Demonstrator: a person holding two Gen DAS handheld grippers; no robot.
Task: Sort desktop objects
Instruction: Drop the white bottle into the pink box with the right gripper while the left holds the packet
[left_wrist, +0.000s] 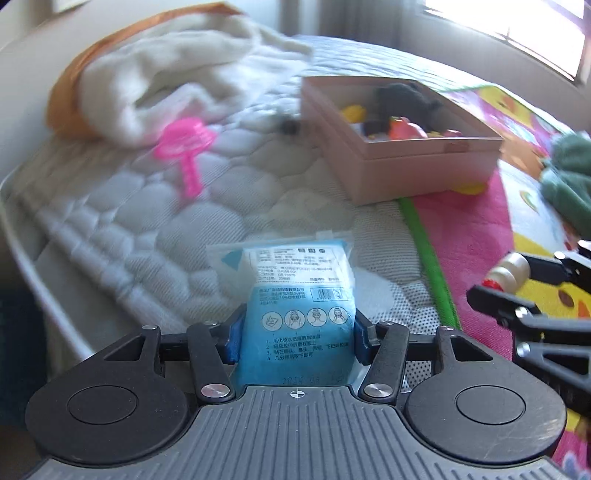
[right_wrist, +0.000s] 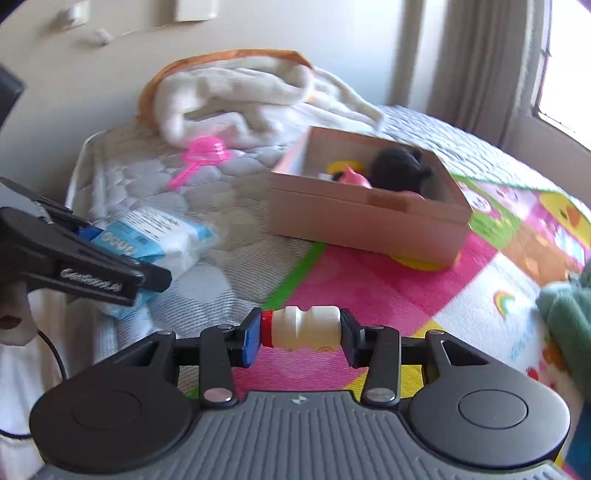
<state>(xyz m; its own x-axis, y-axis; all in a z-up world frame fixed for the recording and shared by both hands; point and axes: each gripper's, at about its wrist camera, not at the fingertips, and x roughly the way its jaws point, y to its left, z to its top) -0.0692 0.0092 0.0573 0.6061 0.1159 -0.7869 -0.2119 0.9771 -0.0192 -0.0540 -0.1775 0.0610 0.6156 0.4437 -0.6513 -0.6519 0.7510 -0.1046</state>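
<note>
Left tongs (left_wrist: 297, 332) clenched on the blue facial-mask packet (left_wrist: 295, 314) above the mattress (left_wrist: 147, 221); right tongs (right_wrist: 301, 332) grasping the little cream bottle (right_wrist: 301, 328) endwise; carry both level to the pink box (right_wrist: 369, 218), releasing inside.

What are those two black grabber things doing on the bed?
A person is tidying up with them. The left gripper is clamped on a blue packet, and the right gripper is clamped on a little white bottle with a red cap. The cardboard box already holds some toys. A pink scoop lies on the mattress.
</note>
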